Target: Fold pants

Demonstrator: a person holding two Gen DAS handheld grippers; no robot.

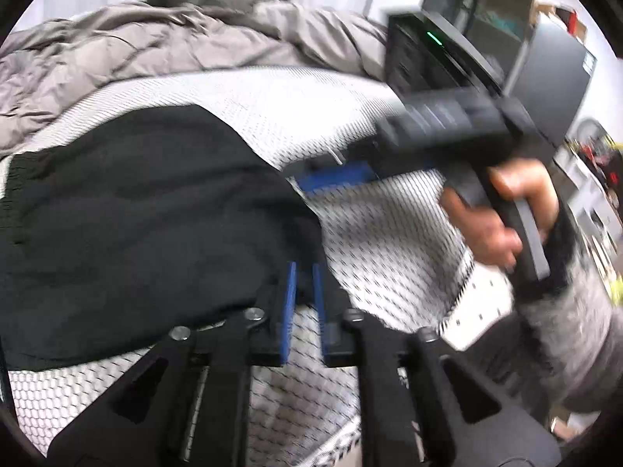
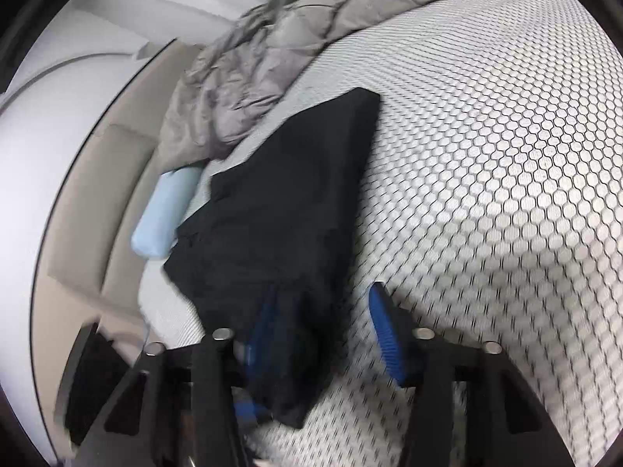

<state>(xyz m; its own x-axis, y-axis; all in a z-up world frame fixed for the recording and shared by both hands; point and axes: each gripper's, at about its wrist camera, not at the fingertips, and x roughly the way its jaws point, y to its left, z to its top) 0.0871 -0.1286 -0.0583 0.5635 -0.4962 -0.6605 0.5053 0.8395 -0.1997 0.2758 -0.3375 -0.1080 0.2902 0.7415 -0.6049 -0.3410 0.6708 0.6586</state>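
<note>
Between my right gripper's [image 2: 323, 334] parted, seemingly slack jaws lies the black pants' [image 2: 288, 202] near corner, long axis running away up-left across the mattress [image 2: 486, 155], while my left gripper [image 1: 303, 303], nearly closed, holds nothing.

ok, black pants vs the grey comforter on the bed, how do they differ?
Colour: the pants are black, the comforter is grey.
Shape: the pants lie flat, folded with straight edges; the comforter is bunched and wrinkled.
Place: the pants lie close to the cameras, the comforter along the far side of the mattress.
Shared: both are fabric resting on the honeycomb-patterned mattress.
</note>
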